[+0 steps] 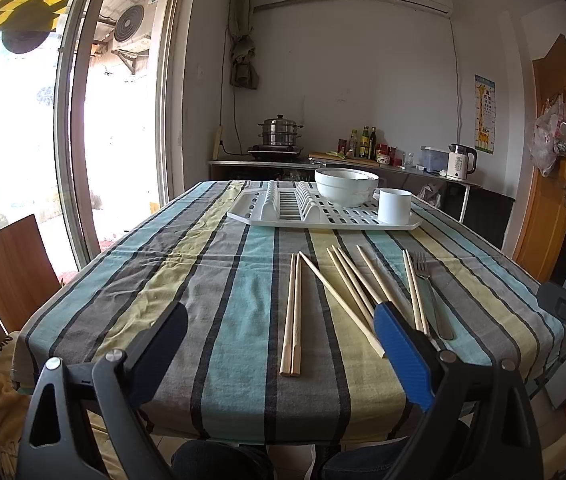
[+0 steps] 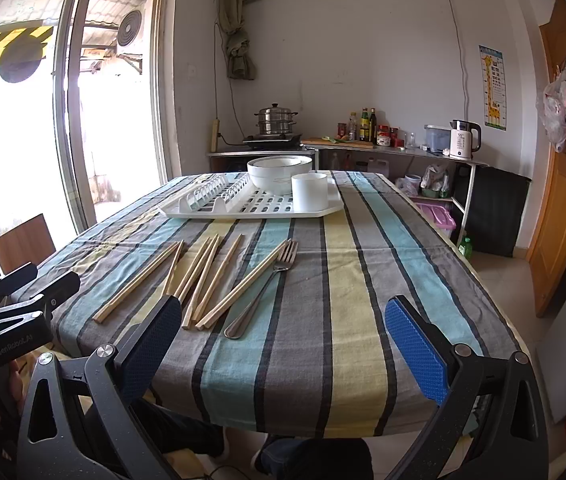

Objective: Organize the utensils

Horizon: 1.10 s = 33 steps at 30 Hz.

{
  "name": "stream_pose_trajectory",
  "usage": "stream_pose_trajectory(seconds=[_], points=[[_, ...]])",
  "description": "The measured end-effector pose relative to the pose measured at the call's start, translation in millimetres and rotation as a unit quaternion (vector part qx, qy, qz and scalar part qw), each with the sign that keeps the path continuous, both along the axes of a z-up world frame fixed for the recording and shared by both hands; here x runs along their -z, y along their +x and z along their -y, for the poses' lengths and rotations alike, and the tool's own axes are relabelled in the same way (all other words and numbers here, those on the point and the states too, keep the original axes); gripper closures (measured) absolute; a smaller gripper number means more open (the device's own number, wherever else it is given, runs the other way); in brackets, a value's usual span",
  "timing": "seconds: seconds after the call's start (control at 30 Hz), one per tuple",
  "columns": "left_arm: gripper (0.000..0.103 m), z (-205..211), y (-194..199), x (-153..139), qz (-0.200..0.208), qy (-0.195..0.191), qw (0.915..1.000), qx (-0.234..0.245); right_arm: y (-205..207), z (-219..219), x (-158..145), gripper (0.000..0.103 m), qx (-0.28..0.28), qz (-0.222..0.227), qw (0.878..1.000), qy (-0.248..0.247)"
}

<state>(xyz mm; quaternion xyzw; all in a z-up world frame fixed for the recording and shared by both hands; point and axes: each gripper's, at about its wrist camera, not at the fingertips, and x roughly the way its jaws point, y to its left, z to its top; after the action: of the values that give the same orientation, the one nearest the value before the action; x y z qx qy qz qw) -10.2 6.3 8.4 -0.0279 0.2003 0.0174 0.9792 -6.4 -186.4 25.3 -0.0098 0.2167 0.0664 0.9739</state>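
Several wooden chopsticks (image 1: 295, 312) lie spread on the striped tablecloth, with a metal fork (image 1: 431, 292) at their right. They also show in the right wrist view, chopsticks (image 2: 203, 276) and fork (image 2: 263, 292). A white dish rack (image 1: 323, 212) at the far side holds stacked white bowls (image 1: 346, 186) and a white cup (image 1: 394, 206); the rack (image 2: 251, 204) and cup (image 2: 309, 192) show in the right wrist view too. My left gripper (image 1: 283, 328) is open and empty above the near table edge. My right gripper (image 2: 283, 320) is open and empty, right of the fork.
The table's (image 2: 363, 280) near edge is just beyond both grippers. A wooden chair back (image 1: 15, 272) stands at the left. A counter (image 1: 323, 160) with a steamer pot, bottles and a kettle lines the back wall. A wooden door (image 2: 563, 160) is at the right.
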Motion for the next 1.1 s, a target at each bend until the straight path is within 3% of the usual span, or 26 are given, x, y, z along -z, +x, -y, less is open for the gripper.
stream_pose_trajectory(seconds=[0.47,0.93,1.1], points=[[0.009,-1,10,2,-0.017,-0.005,0.9998,0.004,6,2,1,0.001,0.002,-0.005,1.000,0.003],[0.026,-23,66,2,-0.082,-0.015,0.9965,0.008,51,-7,4,0.001,-0.026,-0.045,0.999,-0.005],[0.032,-27,105,3,-0.124,-0.002,0.9921,0.021,84,-11,3,0.014,-0.042,-0.071,0.997,0.003]])
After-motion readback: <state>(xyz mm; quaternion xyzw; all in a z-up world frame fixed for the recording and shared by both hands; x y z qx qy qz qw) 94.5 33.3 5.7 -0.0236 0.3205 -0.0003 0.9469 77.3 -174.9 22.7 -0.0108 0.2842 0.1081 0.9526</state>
